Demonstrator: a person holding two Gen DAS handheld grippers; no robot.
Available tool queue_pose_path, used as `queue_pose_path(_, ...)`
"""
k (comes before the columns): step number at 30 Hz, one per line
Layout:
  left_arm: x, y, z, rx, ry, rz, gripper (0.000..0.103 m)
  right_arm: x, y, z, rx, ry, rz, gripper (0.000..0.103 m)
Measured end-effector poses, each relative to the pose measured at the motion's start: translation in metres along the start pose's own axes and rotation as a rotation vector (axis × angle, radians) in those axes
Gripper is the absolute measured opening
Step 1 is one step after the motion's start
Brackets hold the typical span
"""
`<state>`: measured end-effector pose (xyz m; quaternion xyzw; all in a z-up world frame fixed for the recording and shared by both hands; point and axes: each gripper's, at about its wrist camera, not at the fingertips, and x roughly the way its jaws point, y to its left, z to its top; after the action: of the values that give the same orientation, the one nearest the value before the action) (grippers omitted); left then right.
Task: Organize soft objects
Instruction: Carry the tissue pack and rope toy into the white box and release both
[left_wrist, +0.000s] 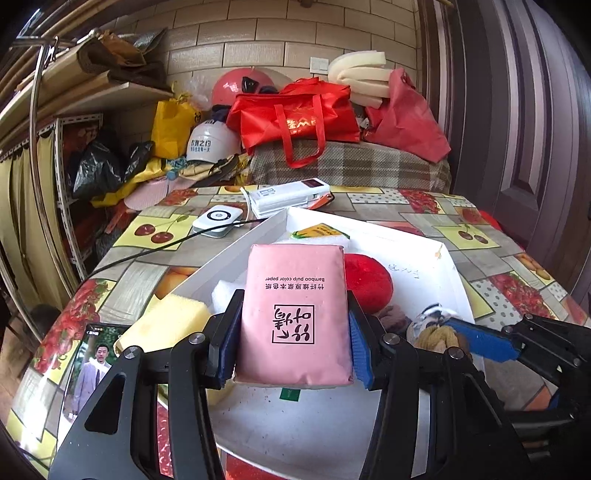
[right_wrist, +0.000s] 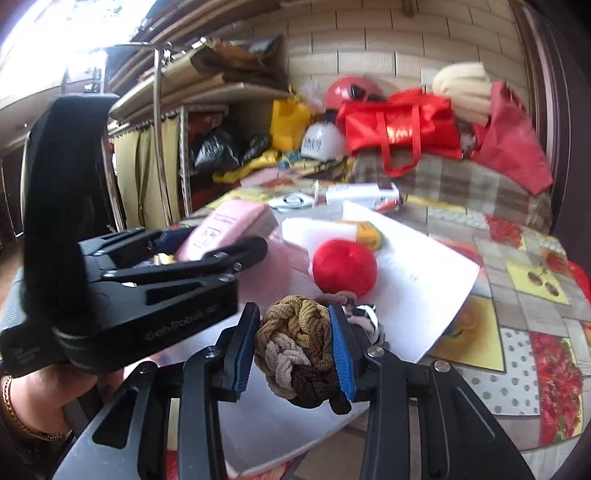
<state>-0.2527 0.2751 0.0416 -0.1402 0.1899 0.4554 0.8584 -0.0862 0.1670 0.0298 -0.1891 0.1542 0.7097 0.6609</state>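
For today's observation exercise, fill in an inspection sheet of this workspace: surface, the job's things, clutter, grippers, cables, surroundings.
Surface: table under a fruit-print cloth, with a white tray on it.
Job's things: pink tissue pack and hair ties held above the tray; red ball, yellow sponge and a yellow packet in or at the tray.
Clutter: power bank, white device, phone playing a video.
Grippers: left gripper shut on the tissue pack; right gripper shut on the hair ties.
Cables: black cable across the cloth.
Surroundings: red bags, helmets, foam, shelves, brick wall.
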Motion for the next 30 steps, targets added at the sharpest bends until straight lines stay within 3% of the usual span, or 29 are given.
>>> queue_pose_path(10,0.023,0.004,0.011,0.004,0.017,0.017,0.050,0.041,-0.062,0.015,0.134,0.061,-0.162,0.038)
queue_pose_path(15,0.027,0.004,0.013,0.004,0.027,0.016,0.051,0.053,-0.082,0.018,0.223,0.076,-0.171,0.038)
queue_pose_path(20,0.028,0.002,0.013,0.014,0.019,0.027,0.051,0.049,-0.072,0.020,0.178,0.049,-0.177,0.041)
queue_pose_path(21,0.027,0.002,0.012,0.016,0.015,0.032,0.051,0.047,-0.070,0.021,0.167,0.036,-0.183,0.045)
queue_pose_path(22,0.027,0.001,0.012,0.015,0.008,0.039,0.051,0.044,-0.068,0.021,0.160,0.024,-0.189,0.055)
queue_pose_path(24,0.023,0.002,0.011,0.006,-0.013,0.046,0.052,0.041,-0.068,0.022,0.157,0.001,-0.197,0.088)
queue_pose_path(25,0.021,0.003,0.011,0.002,-0.023,0.048,0.055,0.040,-0.069,0.022,0.159,-0.008,-0.202,0.090)
queue_pose_path(27,0.016,0.003,0.010,-0.001,-0.050,0.060,0.094,0.035,-0.071,0.021,0.171,-0.032,-0.211,0.092)
queue_pose_path(28,0.013,0.003,0.010,0.001,-0.064,0.067,0.102,0.033,-0.072,0.022,0.177,-0.044,-0.215,0.095)
queue_pose_path(30,0.006,0.001,0.008,0.006,-0.101,0.076,0.103,0.029,-0.072,0.022,0.180,-0.065,-0.224,0.103)
